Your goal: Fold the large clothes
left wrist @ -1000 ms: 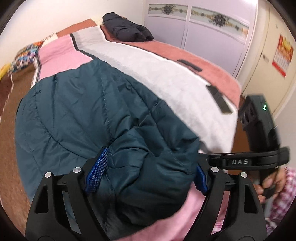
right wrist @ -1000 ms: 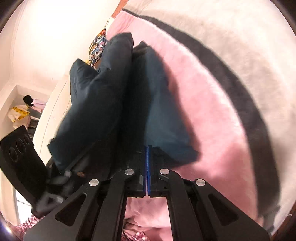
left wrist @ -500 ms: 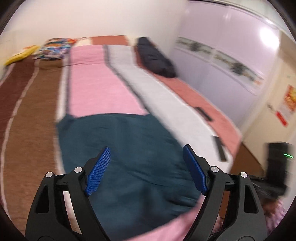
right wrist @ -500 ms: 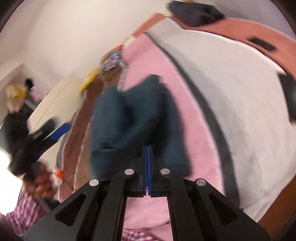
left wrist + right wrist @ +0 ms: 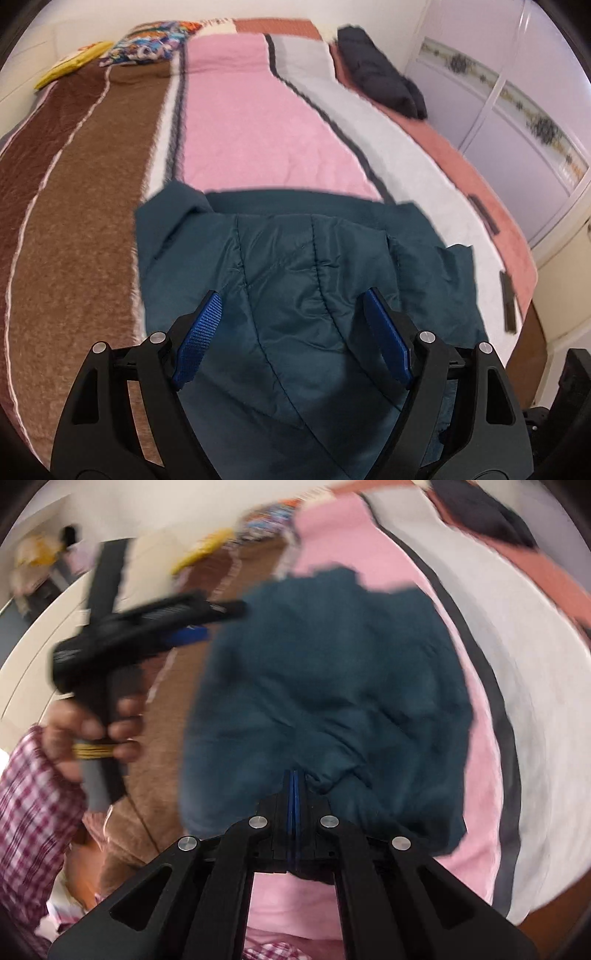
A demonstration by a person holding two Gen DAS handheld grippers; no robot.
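A dark teal quilted jacket point(image 5: 303, 280) lies spread on the striped bed, near its front edge. My left gripper point(image 5: 291, 332) is open and empty, held above the jacket's near part. In the right wrist view the jacket point(image 5: 332, 672) fills the middle. My right gripper point(image 5: 293, 779) has its jaws pressed together at the jacket's near edge; teal fabric bunches right beside the fingertips, so it looks shut on that edge. The left gripper point(image 5: 192, 627) shows in the right wrist view, raised at the left in the person's hand.
The bed has brown point(image 5: 74, 184), pink point(image 5: 258, 122) and white point(image 5: 388, 140) stripes. A folded black garment point(image 5: 380, 74) lies at the far right, patterned pillows point(image 5: 147, 48) at the head. Two dark flat objects point(image 5: 508, 302) lie by the right edge. Wardrobe doors point(image 5: 517, 122) stand to the right.
My left gripper let go of the jacket, opened clear and rose. The jacket went from bunched up to spread flat on the bed. My right gripper stayed shut and pulled back.
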